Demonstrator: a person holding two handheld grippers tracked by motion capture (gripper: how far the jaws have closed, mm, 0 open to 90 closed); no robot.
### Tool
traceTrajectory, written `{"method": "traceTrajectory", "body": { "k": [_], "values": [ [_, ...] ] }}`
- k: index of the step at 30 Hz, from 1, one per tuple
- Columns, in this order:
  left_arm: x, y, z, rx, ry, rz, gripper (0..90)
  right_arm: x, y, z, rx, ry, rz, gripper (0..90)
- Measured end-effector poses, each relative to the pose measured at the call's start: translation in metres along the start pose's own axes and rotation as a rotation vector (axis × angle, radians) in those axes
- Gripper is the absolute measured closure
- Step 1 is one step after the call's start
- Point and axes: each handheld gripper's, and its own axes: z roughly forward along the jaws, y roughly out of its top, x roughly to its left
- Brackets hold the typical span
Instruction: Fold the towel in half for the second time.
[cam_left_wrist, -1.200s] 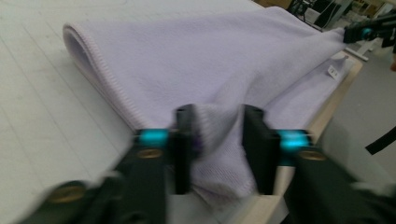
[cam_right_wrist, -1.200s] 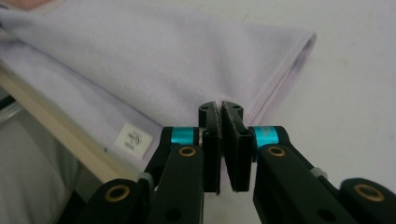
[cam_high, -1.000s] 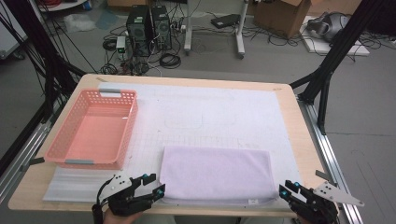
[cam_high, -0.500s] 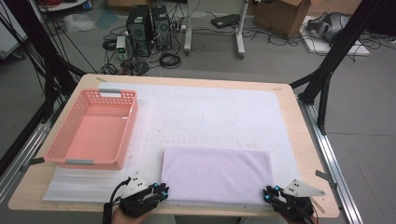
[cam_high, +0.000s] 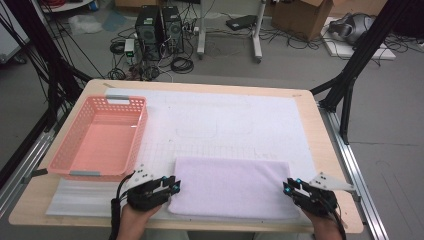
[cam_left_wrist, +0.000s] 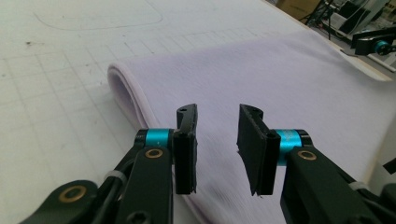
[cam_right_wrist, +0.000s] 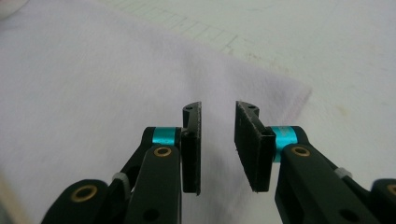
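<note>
A folded lavender towel (cam_high: 230, 185) lies flat on the white mat near the table's front edge. My left gripper (cam_high: 175, 186) sits at the towel's left edge, by the rounded fold (cam_left_wrist: 122, 88). In the left gripper view its jaws (cam_left_wrist: 217, 122) stand apart over the towel (cam_left_wrist: 280, 74); they have just been opening and the gap holds nothing. My right gripper (cam_high: 289, 187) is at the towel's right edge. Its jaws (cam_right_wrist: 218, 117) hover over the towel (cam_right_wrist: 93, 70) close to its corner; they have closed somewhat in the last second but still leave a gap.
A pink plastic basket (cam_high: 141, 125) stands on the left of the mat (cam_high: 225, 120). The table's wooden edge (cam_high: 327, 150) runs close past the right gripper. The right gripper (cam_left_wrist: 373, 44) shows at the far right of the left gripper view.
Both hands have come forward from the table's front edge to the towel's short sides. The right gripper also shifted left toward the towel. The towel has not moved.
</note>
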Motion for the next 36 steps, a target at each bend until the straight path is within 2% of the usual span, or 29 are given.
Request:
{"method": "traceTrajectory", "body": {
  "k": [2,5,6,8,11,13,17,18,19,21,24,25,27,28,30,31,33,34,36],
  "values": [
    [0.008,0.007,0.014,0.023,0.004,-0.021,67.6,-0.004,0.007,0.015,0.016,0.005,-0.004,74.6],
    [0.018,0.015,0.033,0.079,0.032,-0.025,67.4,-0.01,0.015,0.034,0.041,0.009,0.014,76.0],
    [0.02,0.016,0.038,0.08,0.041,-0.038,66.7,-0.013,0.018,0.04,0.047,0.005,0.015,76.3],
    [0.023,0.019,0.044,0.093,0.067,-0.041,66.6,-0.016,0.022,0.05,0.061,0.002,0.022,77.1],
    [0.023,0.019,0.049,0.109,0.108,-0.036,69.3,-0.022,0.024,0.063,0.102,-0.028,0.014,79.3],
    [0.022,0.018,0.048,0.107,0.123,-0.034,73.2,-0.028,0.022,0.065,0.098,-0.046,0.019,81.1],
    [0.022,0.014,0.044,0.09,0.142,-0.044,76.6,-0.036,0.019,0.062,0.092,-0.151,-0.007,83.9],
    [0.022,0.014,0.043,0.089,0.144,-0.046,76.5,-0.04,0.018,0.06,0.087,-0.171,0.0,84.6],
    [0.023,0.014,0.042,0.087,0.143,-0.048,76.4,-0.043,0.017,0.059,0.078,-0.171,0.018,84.8],
    [0.023,0.014,0.04,0.075,0.123,-0.056,70.9,-0.045,0.016,0.056,0.065,-0.161,0.044,82.5],
    [0.025,0.017,0.036,0.039,0.13,-0.059,53.4,-0.046,0.017,0.046,0.024,-0.143,0.063,66.4],
    [0.027,0.017,0.036,0.045,0.14,-0.061,49.7,-0.048,0.017,0.042,0.017,-0.132,0.083,61.8],
    [0.032,0.018,0.038,0.063,0.159,-0.071,44.7,-0.052,0.016,0.038,0.025,-0.12,0.127,55.1],
    [0.034,0.018,0.039,0.069,0.164,-0.085,43.3,-0.054,0.015,0.038,0.032,-0.117,0.125,52.7],
    [0.037,0.017,0.044,0.096,0.147,-0.117,41.9,-0.056,0.013,0.041,0.053,-0.099,0.134,49.0],
    [0.037,0.018,0.044,0.094,0.147,-0.118,41.4,-0.056,0.013,0.043,0.071,-0.088,0.134,49.1],
    [0.035,0.018,0.047,0.098,0.15,-0.11,44.8,-0.057,0.011,0.05,0.095,-0.063,0.13,53.5],
    [0.034,0.018,0.047,0.101,0.16,-0.099,51.6,-0.056,0.01,0.052,0.095,-0.046,0.135,55.8],
    [0.035,0.018,0.049,0.12,0.139,-0.105,70.1,-0.056,0.011,0.053,0.096,-0.008,0.125,73.3]
  ]
}}
